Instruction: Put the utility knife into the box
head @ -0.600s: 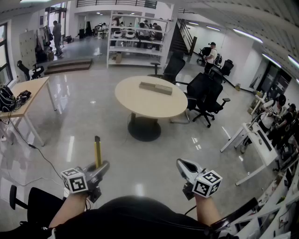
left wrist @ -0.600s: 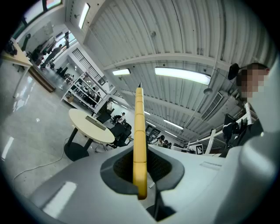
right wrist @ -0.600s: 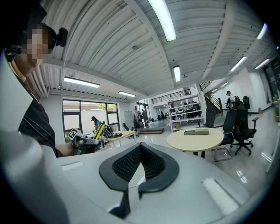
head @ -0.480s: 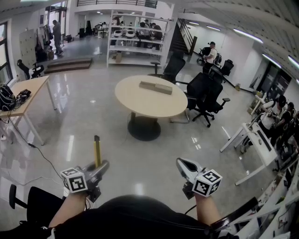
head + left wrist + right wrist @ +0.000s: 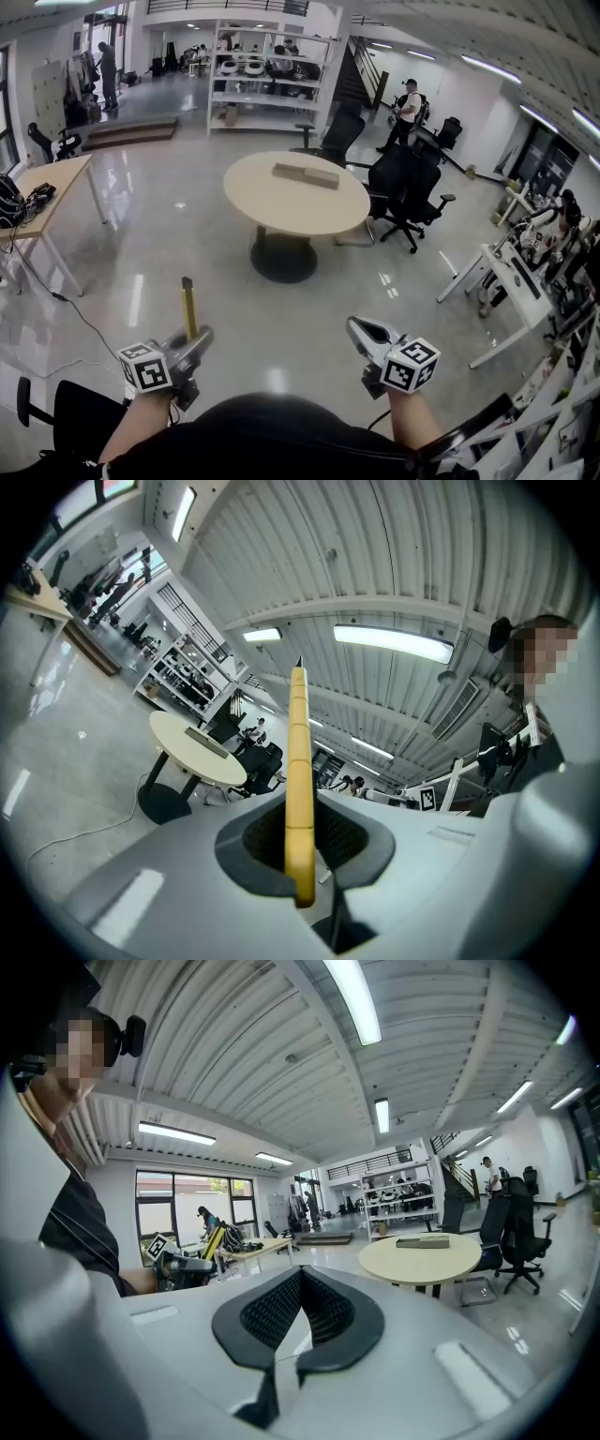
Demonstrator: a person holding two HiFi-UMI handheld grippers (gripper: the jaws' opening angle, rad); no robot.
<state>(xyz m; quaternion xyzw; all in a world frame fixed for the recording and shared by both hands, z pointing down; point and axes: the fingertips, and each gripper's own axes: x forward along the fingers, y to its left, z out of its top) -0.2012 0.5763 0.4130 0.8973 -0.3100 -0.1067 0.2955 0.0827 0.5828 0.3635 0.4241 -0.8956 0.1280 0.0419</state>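
**Knife gripped on the left, box far across the floor**

The left gripper [image 5: 195,339] is clamped on a slim yellow utility knife [image 5: 189,306] — the handle stands upright between the jaws, tip pointing up. The right gripper [image 5: 362,329] holds nothing, its jaws pressed together. Both hover over the glossy grey floor [image 5: 169,234]. The flat grey-brown oblong box [image 5: 306,175] lies on a round beige table [image 5: 281,208] — well apart from the knife.

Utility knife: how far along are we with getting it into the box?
Done: the yellow utility knife is picked up, clamped upright in the left tool. In hand: it is held over open floor, far from the round table where the box lies. Left: carry it there and place it inside. The right tool is shut, empty.
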